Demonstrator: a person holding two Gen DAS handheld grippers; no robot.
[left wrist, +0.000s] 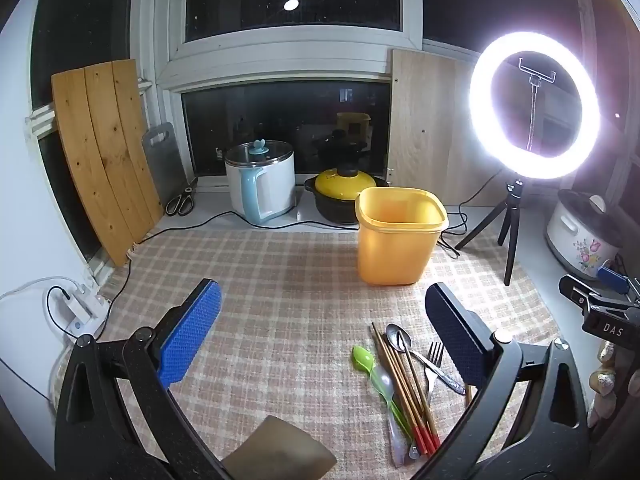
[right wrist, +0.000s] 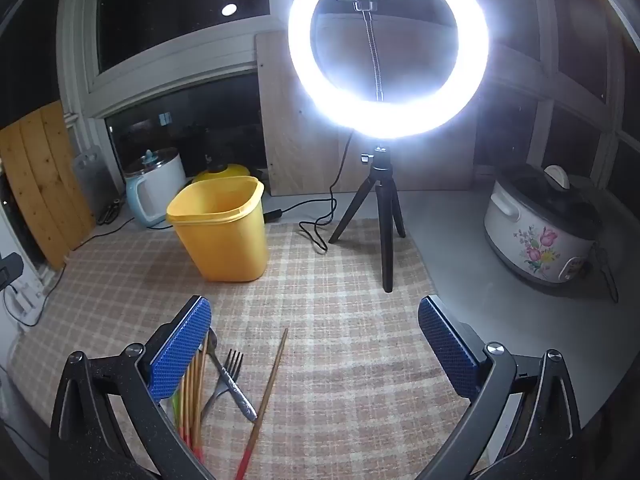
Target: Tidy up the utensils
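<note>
A pile of utensils lies on the checked cloth point(left wrist: 280, 304): a green spoon point(left wrist: 366, 360), red-tipped chopsticks point(left wrist: 404, 392), a metal spoon point(left wrist: 398, 338) and a fork point(left wrist: 434, 356). The yellow bin point(left wrist: 400, 236) stands upright behind them. My left gripper point(left wrist: 322, 332) hovers open above the cloth, the pile just inside its right finger. In the right wrist view my right gripper point(right wrist: 314, 344) is open too. A single chopstick point(right wrist: 268, 396) lies between its fingers, with the fork point(right wrist: 228, 372) and more chopsticks point(right wrist: 194, 392) by the left finger. The bin point(right wrist: 222, 232) stands far left.
A ring light on a tripod point(right wrist: 386, 224) stands at the cloth's far right, its cable point(right wrist: 316, 228) trailing. A floral cooker point(right wrist: 540, 236) sits right. A white kettle point(left wrist: 262, 184), yellow-lidded pot point(left wrist: 344, 192), scissors point(left wrist: 182, 200) and wooden boards point(left wrist: 104, 160) line the window.
</note>
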